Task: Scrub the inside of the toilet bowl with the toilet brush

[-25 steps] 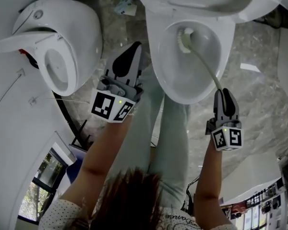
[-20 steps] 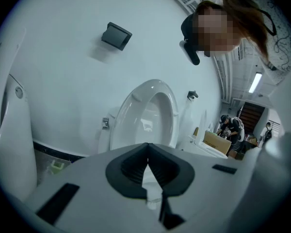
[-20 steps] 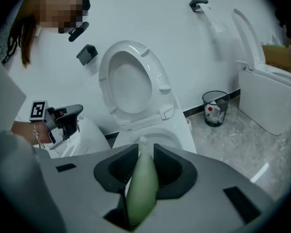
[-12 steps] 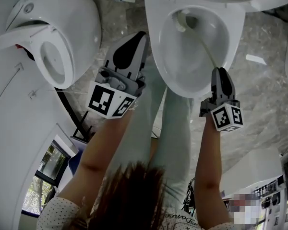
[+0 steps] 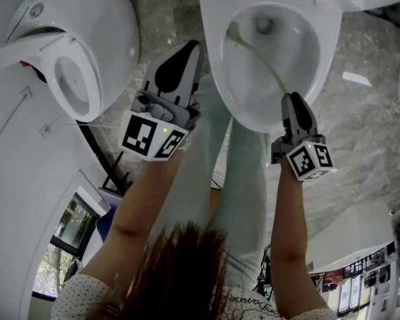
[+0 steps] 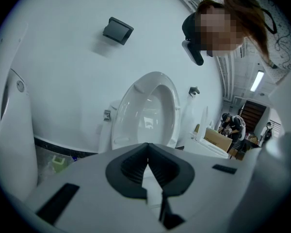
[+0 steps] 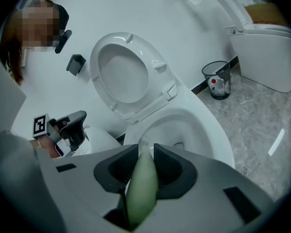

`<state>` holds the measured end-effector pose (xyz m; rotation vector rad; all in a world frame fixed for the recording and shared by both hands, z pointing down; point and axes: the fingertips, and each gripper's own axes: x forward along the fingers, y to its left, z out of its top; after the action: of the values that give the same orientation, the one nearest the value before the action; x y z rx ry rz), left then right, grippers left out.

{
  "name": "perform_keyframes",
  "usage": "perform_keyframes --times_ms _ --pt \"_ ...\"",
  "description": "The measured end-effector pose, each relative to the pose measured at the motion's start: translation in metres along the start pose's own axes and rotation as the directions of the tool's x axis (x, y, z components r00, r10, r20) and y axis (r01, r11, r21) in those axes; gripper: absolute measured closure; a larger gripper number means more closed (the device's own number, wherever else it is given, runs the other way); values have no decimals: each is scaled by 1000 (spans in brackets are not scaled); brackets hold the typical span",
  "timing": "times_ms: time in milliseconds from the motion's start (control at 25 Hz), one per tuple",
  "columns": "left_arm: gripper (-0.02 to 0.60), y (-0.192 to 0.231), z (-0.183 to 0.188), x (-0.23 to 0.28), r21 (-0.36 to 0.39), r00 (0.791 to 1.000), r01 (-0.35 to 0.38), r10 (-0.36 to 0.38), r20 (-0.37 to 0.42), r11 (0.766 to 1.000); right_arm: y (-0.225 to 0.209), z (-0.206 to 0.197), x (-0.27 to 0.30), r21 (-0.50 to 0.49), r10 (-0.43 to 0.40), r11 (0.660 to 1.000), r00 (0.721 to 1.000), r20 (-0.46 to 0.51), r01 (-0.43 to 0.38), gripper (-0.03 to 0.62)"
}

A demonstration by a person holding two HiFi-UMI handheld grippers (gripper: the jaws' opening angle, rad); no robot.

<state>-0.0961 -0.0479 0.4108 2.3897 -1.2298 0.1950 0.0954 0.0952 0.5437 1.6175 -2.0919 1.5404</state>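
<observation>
The white toilet bowl (image 5: 300, 65) lies open at the top centre of the head view. A pale green toilet brush handle (image 5: 270, 69) runs from my right gripper (image 5: 290, 100) down into it, with the brush head (image 5: 233, 35) against the bowl's left inner wall. That gripper is shut on the handle (image 7: 141, 183) and hangs over the bowl's near rim. In the right gripper view the bristles (image 7: 143, 141) show just past the jaws, above the bowl (image 7: 194, 125). My left gripper (image 5: 189, 47) is shut and empty, held left of the bowl, outside it.
A second toilet (image 5: 87, 59) stands to the left in the head view. The raised seat and lid (image 7: 123, 74) lean on the white wall behind the bowl. A wire waste bin (image 7: 217, 79) stands on the marble floor (image 5: 367, 132) to the right. People work far off (image 6: 230, 125).
The brush head has swept from the back of the bowl over to its left wall. My right gripper has shifted left and slightly up. The left gripper has barely moved.
</observation>
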Motion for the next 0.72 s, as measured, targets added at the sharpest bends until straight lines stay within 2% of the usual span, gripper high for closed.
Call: perform_keyframes --times_ms 160,440,720 --pt "578 -1 -3 -1 0 1000 2 -2 -7 1000 0 -13 -5 7 4 1000 1000 -24 -3 485" --pt "578 -6 -2 1 8 1000 13 -13 -6 1000 0 -12 -7 6 25 1000 999 -44 -25 485" --pt "578 -9 -1 1 5 1000 17 -17 -1 1000 -1 -22 -22 -30 47 998 993 -105 -50 485"
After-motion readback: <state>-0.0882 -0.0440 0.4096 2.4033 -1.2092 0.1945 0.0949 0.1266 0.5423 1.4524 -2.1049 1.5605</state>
